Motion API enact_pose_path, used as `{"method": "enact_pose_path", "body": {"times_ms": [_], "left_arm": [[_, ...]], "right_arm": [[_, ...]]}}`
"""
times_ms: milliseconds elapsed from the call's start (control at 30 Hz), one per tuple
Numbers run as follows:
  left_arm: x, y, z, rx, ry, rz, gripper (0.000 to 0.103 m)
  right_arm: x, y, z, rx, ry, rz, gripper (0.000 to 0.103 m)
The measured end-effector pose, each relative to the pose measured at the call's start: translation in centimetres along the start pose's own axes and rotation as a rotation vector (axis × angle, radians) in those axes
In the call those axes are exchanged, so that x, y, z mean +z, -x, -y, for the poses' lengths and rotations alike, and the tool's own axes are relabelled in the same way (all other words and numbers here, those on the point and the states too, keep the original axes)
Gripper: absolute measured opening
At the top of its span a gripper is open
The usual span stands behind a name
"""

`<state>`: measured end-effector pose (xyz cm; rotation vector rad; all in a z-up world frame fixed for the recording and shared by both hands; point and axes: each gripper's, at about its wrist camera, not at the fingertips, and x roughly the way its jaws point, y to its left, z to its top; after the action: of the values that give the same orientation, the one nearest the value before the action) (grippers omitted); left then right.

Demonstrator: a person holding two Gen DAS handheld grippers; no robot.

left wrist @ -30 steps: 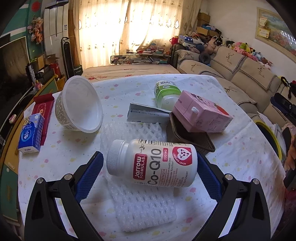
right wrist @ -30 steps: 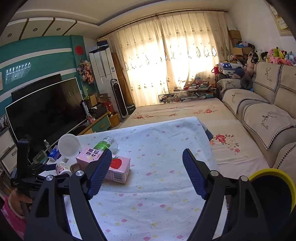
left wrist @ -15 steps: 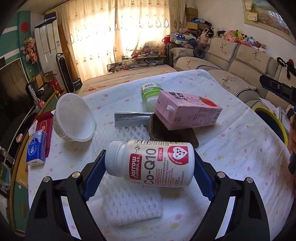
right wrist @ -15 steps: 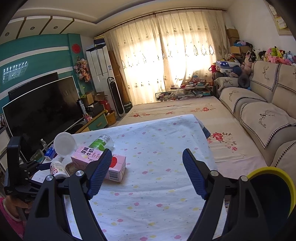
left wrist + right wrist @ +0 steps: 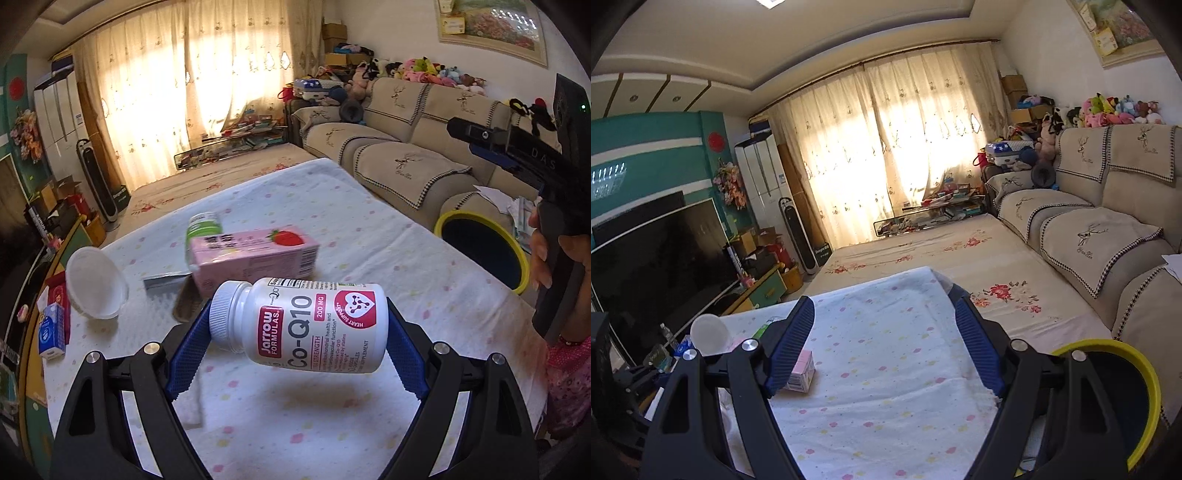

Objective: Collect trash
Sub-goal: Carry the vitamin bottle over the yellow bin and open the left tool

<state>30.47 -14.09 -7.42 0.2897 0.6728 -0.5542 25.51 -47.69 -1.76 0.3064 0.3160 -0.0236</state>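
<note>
The left claw point(image 5: 297, 345) is clamped end to end on a white supplement bottle point(image 5: 306, 325) labelled "Jarrow Formulas Co-Q10, 200 mg, Heart Support", held clear above the spotted bench point(image 5: 369, 236). Behind the bottle lies a pink strawberry carton point(image 5: 255, 254); right of the bottle, beside the bench, stands a yellow-rimmed bin point(image 5: 484, 247). The right claw point(image 5: 886, 349) stands apart, holding nothing.
</note>
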Motion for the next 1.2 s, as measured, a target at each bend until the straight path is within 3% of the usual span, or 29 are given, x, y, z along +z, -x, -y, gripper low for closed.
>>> {"method": "enact_pose_path", "body": {"times_ms": [267, 567, 833, 933, 1033, 1200], "left_arm": [[3.4, -2.7, 8.4, -0.168, -0.098, 0.002, 0.085], [8.1, -8.3, 20.2, -0.341, -0.219, -0.037, 0.085], [10.7, -16.0, 28.3, -0.381, -0.285, -0.126, 0.085], [10.8, -18.7, 29.4, -0.353, -0.272, -0.188, 0.092], [10.5, -19.2, 28.0, -0.345, -0.212, -0.211, 0.092], [8.8, -15.0, 21.8, -0.321, -0.086, -0.102, 0.092]], "right_arm": [[-1.0, 9.7, 8.0, -0.211, -0.037, 0.081, 0.078], [-3.3, 15.6, 15.7, -0.41, -0.116, 0.081, 0.078], [-4.2, 17.6, 18.7, -0.494, -0.158, 0.076, 0.078], [-4.0, 17.5, 18.4, -0.492, -0.15, 0.078, 0.078], [-3.9, 17.1, 17.5, -0.484, -0.14, 0.069, 0.078], [-4.4, 15.6, 16.5, -0.449, -0.133, 0.039, 0.078]]}}
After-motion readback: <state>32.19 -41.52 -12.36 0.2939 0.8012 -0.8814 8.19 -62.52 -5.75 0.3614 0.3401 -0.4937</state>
